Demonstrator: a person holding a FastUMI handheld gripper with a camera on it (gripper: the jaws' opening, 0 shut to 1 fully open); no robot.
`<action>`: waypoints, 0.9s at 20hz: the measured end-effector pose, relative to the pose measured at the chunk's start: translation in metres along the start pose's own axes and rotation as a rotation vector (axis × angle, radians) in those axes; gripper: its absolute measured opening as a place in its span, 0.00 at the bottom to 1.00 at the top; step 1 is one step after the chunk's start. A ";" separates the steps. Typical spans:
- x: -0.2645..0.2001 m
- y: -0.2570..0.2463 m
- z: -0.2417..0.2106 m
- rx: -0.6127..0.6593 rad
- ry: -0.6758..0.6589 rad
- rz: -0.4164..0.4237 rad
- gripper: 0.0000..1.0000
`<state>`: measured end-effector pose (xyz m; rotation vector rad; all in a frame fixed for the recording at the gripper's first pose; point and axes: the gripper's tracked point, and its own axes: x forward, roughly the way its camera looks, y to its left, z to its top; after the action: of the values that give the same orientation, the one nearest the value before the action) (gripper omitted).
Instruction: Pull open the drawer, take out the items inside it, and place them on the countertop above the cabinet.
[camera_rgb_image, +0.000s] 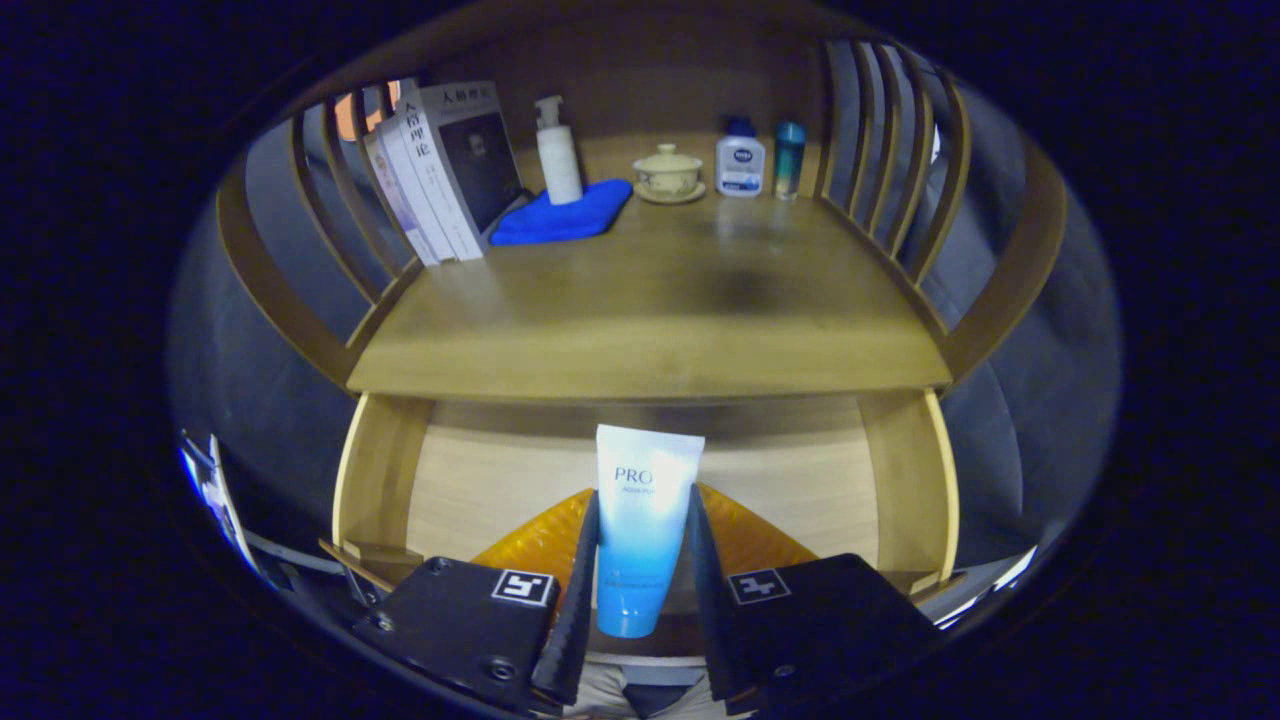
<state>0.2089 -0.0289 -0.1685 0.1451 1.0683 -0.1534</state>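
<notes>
already clenched on the tube (643, 520), the tongs (640, 560) pinch its mid-body, cap downward, above the open drawer (380, 470) and an orange item (545, 535), just below the counter (650, 320) front edge. probably light, soft-walled, slick; firmer near the cap.

The handheld two-finger gripper (640, 560) has two dark, matte, blocky finger mounts, each carrying a small square black-and-white fiducial marker on its top face. Round screws sit near the corners of the left mount. Two thin, tapering, blade-like fingers (575, 590) rise from the mounts' inner edges.
</notes>
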 end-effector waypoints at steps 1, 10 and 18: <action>-0.002 0.002 0.004 -0.002 -0.014 0.003 0.50; -0.002 0.017 0.069 0.001 -0.111 -0.015 0.50; 0.016 0.024 0.113 -0.028 -0.179 -0.063 0.50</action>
<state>0.3178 -0.0283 -0.1278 0.0711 0.8971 -0.2046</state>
